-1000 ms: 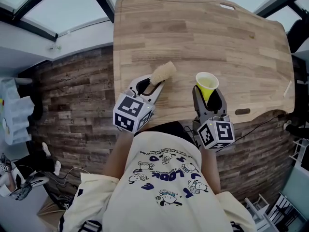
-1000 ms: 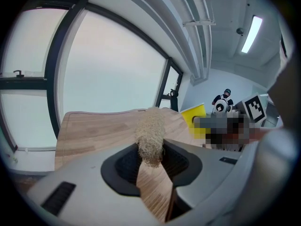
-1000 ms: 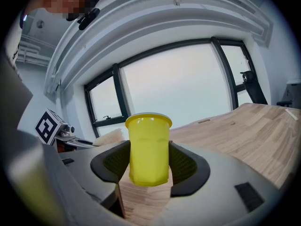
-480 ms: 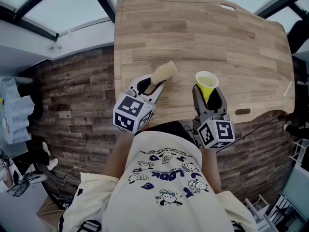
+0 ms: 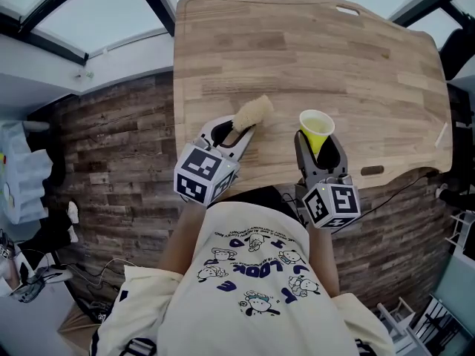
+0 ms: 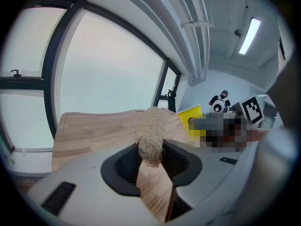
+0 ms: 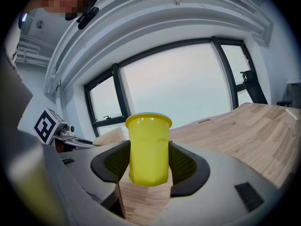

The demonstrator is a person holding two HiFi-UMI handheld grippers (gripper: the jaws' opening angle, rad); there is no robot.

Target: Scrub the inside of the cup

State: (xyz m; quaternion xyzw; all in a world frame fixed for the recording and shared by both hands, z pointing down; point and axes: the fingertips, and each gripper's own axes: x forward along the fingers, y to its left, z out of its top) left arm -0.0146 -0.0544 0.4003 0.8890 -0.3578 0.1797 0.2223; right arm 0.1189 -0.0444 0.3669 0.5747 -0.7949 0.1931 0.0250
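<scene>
A: Your left gripper (image 5: 231,133) is squeezing the scrubber (image 6: 150,133) tight. Your right gripper (image 5: 320,153) is hugging the yellow cup (image 7: 148,147) by its sides.

B: You are holding the cup near your edge of the table (image 5: 297,50), beside the scrubber but not touching it.

A: So you are only getting ready, I think. Nothing is going inside the cup yet, and all the scrubbing is waiting.

B: You are working at a wooden table, with a plank floor (image 5: 119,147) below and big windows (image 7: 178,88) ahead.

Bright, even window daylight; soft shadows; strong fisheye bending at edges.
</scene>
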